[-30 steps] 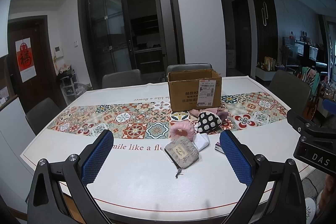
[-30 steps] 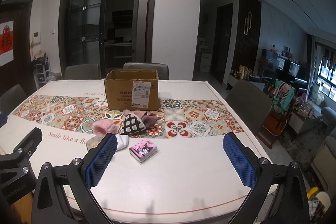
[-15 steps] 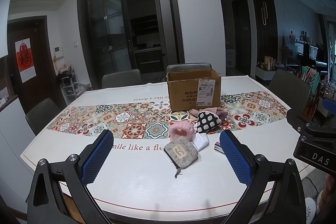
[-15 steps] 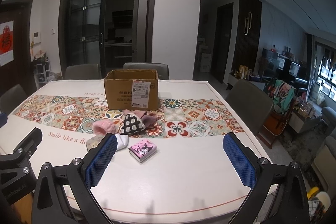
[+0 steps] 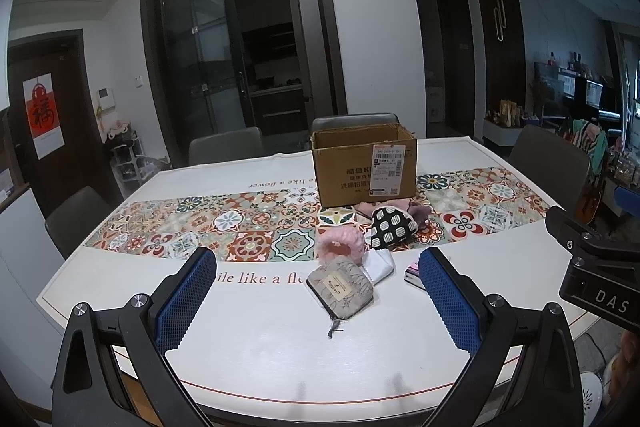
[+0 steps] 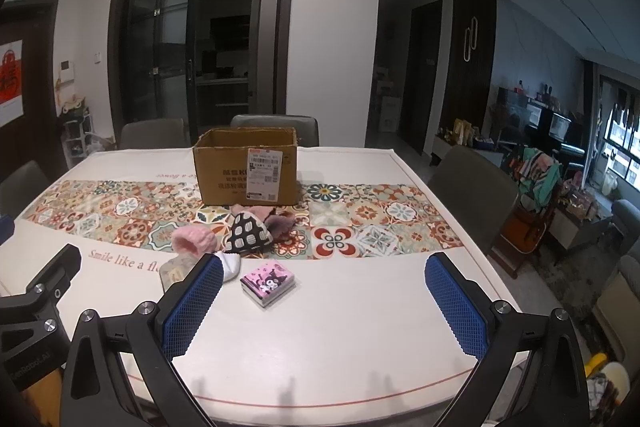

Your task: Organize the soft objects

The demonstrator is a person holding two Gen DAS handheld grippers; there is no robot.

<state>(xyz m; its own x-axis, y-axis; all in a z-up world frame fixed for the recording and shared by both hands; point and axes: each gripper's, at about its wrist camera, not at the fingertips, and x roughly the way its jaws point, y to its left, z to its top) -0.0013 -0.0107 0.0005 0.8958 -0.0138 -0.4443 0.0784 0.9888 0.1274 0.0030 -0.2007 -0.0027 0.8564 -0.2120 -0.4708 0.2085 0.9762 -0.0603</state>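
An open cardboard box (image 5: 364, 165) (image 6: 246, 171) stands on the patterned runner. In front of it lie a pink fluffy item (image 5: 340, 245) (image 6: 194, 241), a black pouch with pale dots (image 5: 392, 227) (image 6: 248, 235), a mauve cloth (image 5: 418, 213) (image 6: 280, 221), a white folded cloth (image 5: 380, 265) (image 6: 230, 263), a grey leaf-print zip pouch (image 5: 340, 287) and a pink cartoon packet (image 6: 269, 282). My left gripper (image 5: 316, 291) hangs open just short of the grey pouch. My right gripper (image 6: 324, 295) is open near the packet, holding nothing.
The white table (image 6: 360, 327) has a tiled runner (image 5: 240, 227) across its middle. Grey chairs stand behind the box (image 5: 354, 123), at the left (image 5: 74, 215) and at the right (image 6: 472, 191). The right gripper's body (image 5: 596, 267) shows at the left view's right edge.
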